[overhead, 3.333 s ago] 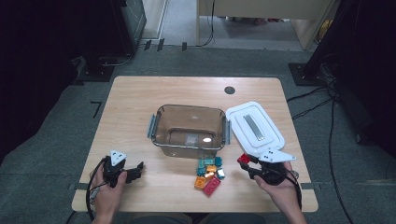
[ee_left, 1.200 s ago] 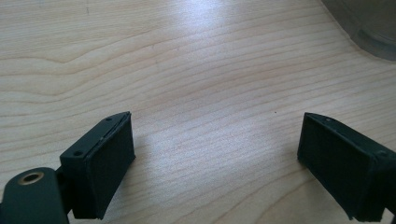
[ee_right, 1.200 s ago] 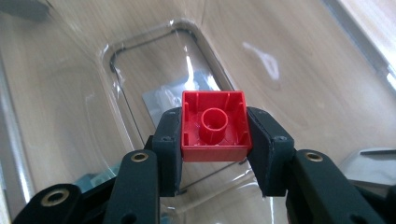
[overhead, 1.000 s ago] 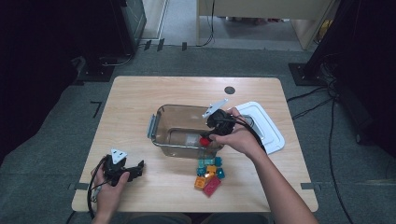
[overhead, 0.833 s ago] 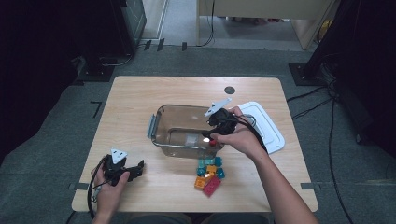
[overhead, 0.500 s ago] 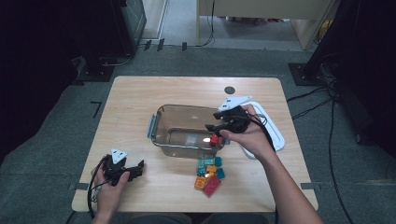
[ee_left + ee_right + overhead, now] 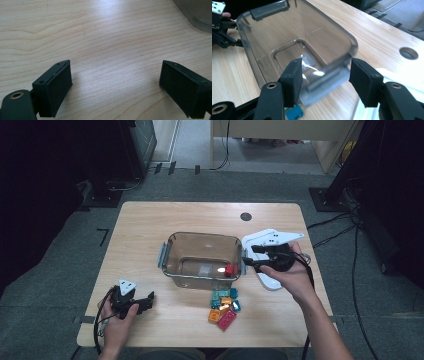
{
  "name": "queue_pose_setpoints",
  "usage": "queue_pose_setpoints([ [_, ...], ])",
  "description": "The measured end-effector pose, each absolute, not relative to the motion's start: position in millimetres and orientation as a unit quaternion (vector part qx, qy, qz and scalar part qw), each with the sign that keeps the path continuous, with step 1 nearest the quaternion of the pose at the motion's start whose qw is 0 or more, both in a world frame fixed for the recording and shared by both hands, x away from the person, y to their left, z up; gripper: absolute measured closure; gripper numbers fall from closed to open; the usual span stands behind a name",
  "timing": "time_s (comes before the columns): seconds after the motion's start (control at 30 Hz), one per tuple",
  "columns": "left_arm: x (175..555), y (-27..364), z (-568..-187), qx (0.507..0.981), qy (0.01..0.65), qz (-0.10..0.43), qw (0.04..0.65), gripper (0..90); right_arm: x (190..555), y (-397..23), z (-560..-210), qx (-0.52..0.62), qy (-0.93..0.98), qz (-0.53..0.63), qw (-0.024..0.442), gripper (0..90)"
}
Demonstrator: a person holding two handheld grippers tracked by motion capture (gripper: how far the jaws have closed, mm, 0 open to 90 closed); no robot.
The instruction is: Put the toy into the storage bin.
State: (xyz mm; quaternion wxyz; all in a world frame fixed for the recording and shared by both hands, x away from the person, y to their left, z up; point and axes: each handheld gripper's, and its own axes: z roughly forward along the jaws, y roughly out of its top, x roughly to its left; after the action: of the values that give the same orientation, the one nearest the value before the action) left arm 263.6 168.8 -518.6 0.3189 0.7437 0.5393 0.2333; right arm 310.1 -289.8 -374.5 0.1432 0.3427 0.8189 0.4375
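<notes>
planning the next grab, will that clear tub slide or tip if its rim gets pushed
The clear plastic tub looks stiff and light, holding only one red block, so a push probably slides it across the smooth wooden table. Low and wide, it seems unlikely to tip.

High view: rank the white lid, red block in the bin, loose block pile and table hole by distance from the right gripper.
From the right gripper:
1. White lid, directly beneath it.
2. Red block, inside the bin, leftward.
3. Block pile, nearer the person.
4. Table hole, far edge; close to the pile's distance.

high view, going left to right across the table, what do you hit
left gripper → clear container → red block inside it → right gripper → white lid
</notes>
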Motion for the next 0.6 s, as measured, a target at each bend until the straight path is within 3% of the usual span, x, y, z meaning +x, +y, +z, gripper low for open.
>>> queue_pose_setpoints([
  [0.3,264,169,-519,0.743,0.54,0.233,0.319,10.6,290,-310,-393,0.357,0.818,0.425,0.155,44.8],
  [0.6,264,169,-519,0.743,0.54,0.233,0.319,10.6,270,-306,-427,0.358,0.827,0.413,0.136,44.9],
])
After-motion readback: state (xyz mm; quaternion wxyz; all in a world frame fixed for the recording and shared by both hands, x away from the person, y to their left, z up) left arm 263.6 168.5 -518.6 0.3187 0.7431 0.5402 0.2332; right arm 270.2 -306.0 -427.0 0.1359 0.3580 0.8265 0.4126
